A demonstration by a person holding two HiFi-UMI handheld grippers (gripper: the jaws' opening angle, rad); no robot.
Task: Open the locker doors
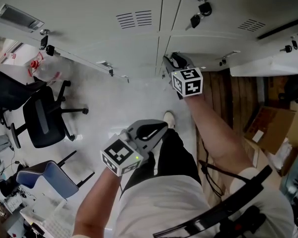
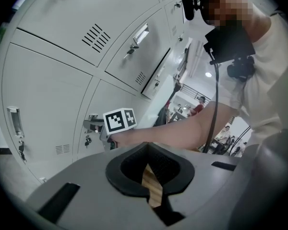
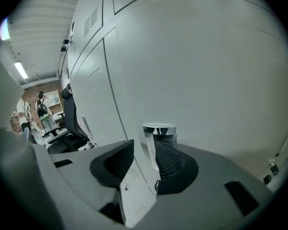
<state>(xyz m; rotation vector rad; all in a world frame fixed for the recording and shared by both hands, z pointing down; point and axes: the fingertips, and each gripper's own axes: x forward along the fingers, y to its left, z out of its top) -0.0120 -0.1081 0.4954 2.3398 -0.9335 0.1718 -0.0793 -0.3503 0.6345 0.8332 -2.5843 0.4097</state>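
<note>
The right gripper (image 3: 143, 150) is held released at the shiny cylindrical knob (image 3: 158, 128) of the pale grey metal locker door (image 3: 206, 71), for pulling; the left gripper (image 2: 146, 150) is clenched, empty.

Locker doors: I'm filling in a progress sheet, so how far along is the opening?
Done: in the head view the far-right door seems already swung out. In hand: the right tool is open around a chrome handle on a door that looks closed; the left tool is shut and empty. Left: that door and the vented doors appear closed.
</note>
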